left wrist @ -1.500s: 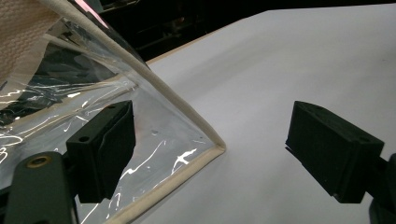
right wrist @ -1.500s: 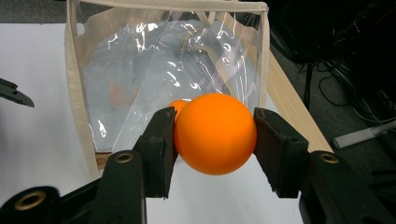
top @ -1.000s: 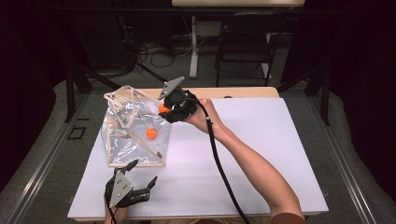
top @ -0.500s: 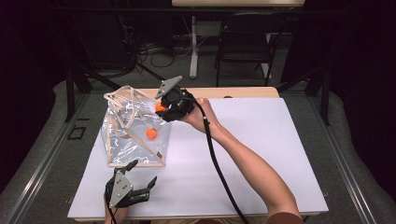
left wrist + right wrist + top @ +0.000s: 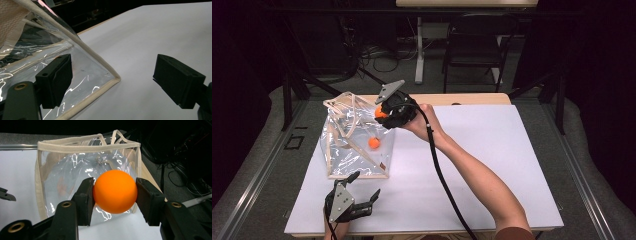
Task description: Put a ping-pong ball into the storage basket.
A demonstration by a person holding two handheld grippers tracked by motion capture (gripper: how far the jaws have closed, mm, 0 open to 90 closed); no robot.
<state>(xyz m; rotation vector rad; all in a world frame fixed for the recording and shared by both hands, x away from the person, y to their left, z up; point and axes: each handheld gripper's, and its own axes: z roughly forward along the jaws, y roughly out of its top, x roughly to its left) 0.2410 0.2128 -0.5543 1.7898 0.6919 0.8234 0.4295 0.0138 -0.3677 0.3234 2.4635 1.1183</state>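
Observation:
A clear plastic bag (image 5: 349,142) with cream trim and handles stands on the white table (image 5: 492,150) at the left, its mouth open at the top. An orange ball (image 5: 373,143) lies inside it. My right gripper (image 5: 381,113) hovers at the bag's right upper edge, shut on a second orange ball (image 5: 115,191), which sits squarely between both pads in front of the bag (image 5: 87,170). My left gripper (image 5: 363,186) rests near the table's front edge, just below the bag, open with nothing between its fingers. In the left gripper view its jaws (image 5: 115,82) straddle the bag's bottom corner (image 5: 116,79).
A wooden strip (image 5: 462,99) runs along the table's far edge. Beyond it stand a dark chair (image 5: 474,47) and a white pole base (image 5: 419,50) among floor cables. The right gripper's black cable (image 5: 442,175) trails along the forearm. The table's right half is bare.
The right gripper with its ball has shifted very slightly left toward the bag's mouth. The left gripper has stayed put.

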